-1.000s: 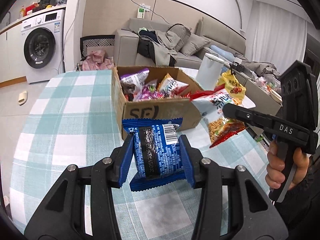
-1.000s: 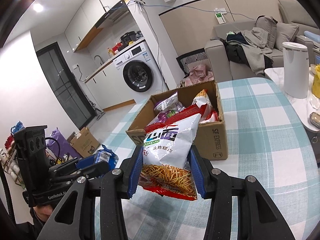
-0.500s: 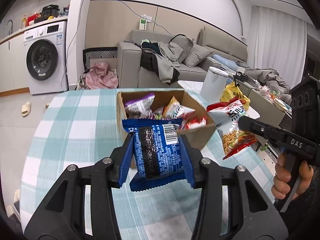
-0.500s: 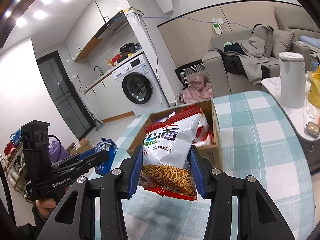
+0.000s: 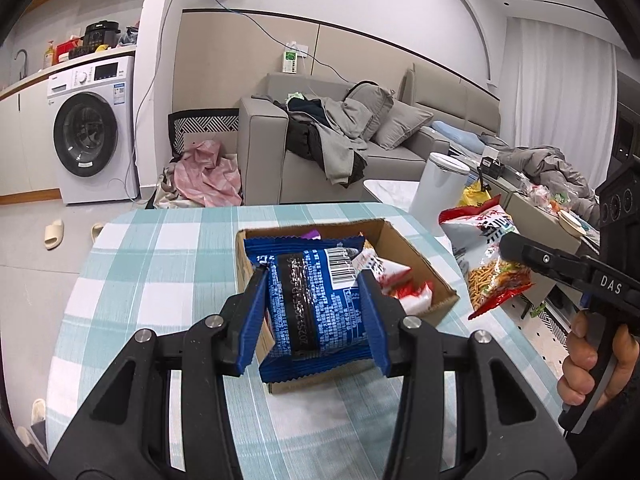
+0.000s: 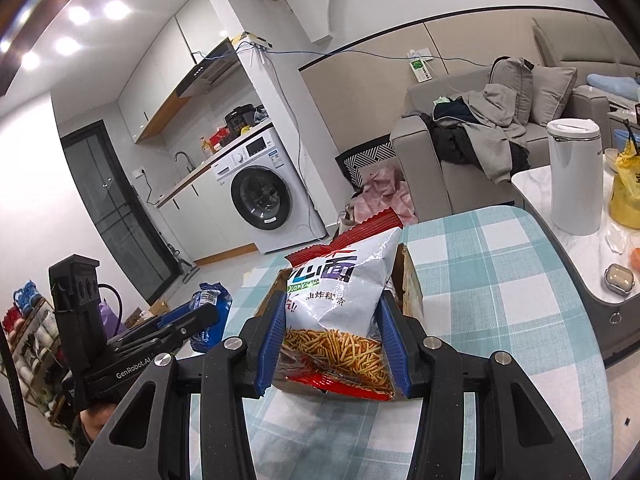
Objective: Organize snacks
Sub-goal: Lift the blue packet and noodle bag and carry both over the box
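My left gripper [image 5: 314,320] is shut on a blue snack packet [image 5: 312,304] with a barcode, held in the air above the near end of an open cardboard box [image 5: 416,248]. Red and white snack bags [image 5: 400,280] lie inside the box. My right gripper [image 6: 334,344] is shut on a white and red bag of fried noodle sticks [image 6: 340,300], hanging over the box [image 6: 408,280], which it mostly hides. The noodle bag [image 5: 492,264] shows at the right of the left wrist view, and the blue packet [image 6: 208,316] at the left of the right wrist view.
The box stands on a round table with a teal and white checked cloth [image 5: 160,264]. A white canister [image 6: 576,176] and a yellow bag [image 6: 628,188] stand on a marble side table to the right. A sofa [image 5: 320,148] and a washing machine [image 5: 92,128] are beyond.
Both grippers have risen with their packets and moved in over the box, which now sits lower and nearer in both views. Neither grip has changed.
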Demonstrator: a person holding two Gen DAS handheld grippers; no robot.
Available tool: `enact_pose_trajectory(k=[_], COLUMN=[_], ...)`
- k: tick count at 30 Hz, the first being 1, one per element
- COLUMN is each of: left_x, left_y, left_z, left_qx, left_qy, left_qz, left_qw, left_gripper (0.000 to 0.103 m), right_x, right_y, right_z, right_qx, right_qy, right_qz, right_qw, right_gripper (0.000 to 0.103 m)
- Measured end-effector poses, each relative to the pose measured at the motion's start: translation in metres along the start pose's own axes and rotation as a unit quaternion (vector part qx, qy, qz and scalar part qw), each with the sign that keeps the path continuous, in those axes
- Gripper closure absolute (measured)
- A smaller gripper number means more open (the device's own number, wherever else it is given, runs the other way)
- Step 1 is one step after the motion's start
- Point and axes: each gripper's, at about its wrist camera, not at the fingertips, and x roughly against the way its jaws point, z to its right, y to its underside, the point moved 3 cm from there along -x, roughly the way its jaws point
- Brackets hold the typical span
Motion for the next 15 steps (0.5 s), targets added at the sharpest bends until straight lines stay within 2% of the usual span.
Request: enact_pose_trajectory(k=[15], left_x=[-0.056], left_y=[-0.027], left_z=[-0.008], left_qx=[0.005], left_qy=[0.002], left_qz=[-0.002], left_qw=[1.0000], left_gripper=[0.061], right_x=[-0.042], right_y=[-0.016], right_z=[0.006], right_qx=[-0.006], right_qy=[0.014], right_qz=[-0.009], right_qw=[1.000], right_gripper=[0.057])
